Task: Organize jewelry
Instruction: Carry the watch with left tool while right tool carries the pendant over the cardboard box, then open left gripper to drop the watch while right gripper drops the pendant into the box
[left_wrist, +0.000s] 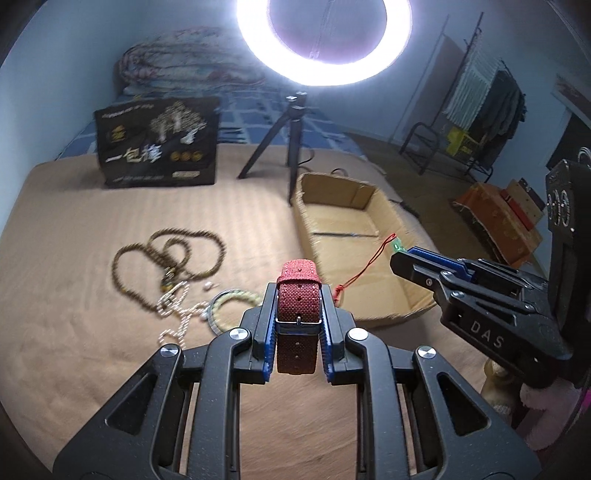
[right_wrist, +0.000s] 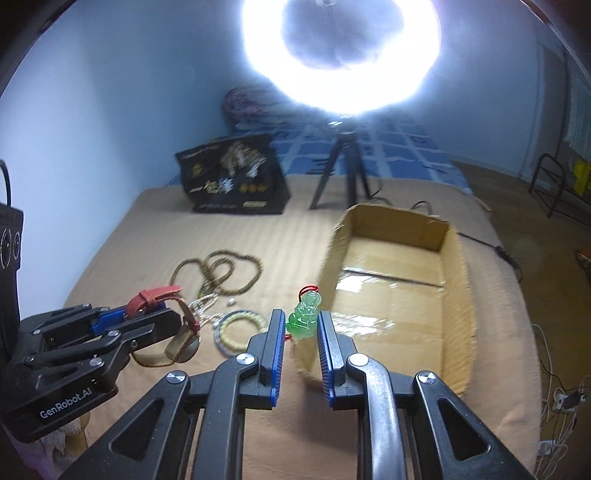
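Observation:
My left gripper (left_wrist: 298, 295) is shut on a wristwatch with a red woven strap (left_wrist: 298, 295), held above the tan bed cover. From the right wrist view the same watch (right_wrist: 177, 332) hangs out of the left gripper (right_wrist: 162, 314), its gold case dangling. My right gripper (right_wrist: 303, 321) is shut on a green jade pendant (right_wrist: 304, 314) with a red cord, close to the near left corner of an open cardboard box (right_wrist: 458, 295). In the left wrist view the right gripper (left_wrist: 400, 258) shows the pendant (left_wrist: 397, 246) at its tip, its red cord (left_wrist: 360, 271) trailing over the box (left_wrist: 306, 206).
On the cover lie a brown bead necklace (left_wrist: 147, 258), a pearl strand (left_wrist: 177, 314) and a pale green bangle (left_wrist: 225, 302). Behind stand a black printed bag (left_wrist: 159, 144) and a ring light on a tripod (left_wrist: 291, 129). The bed's right edge drops to floor clutter.

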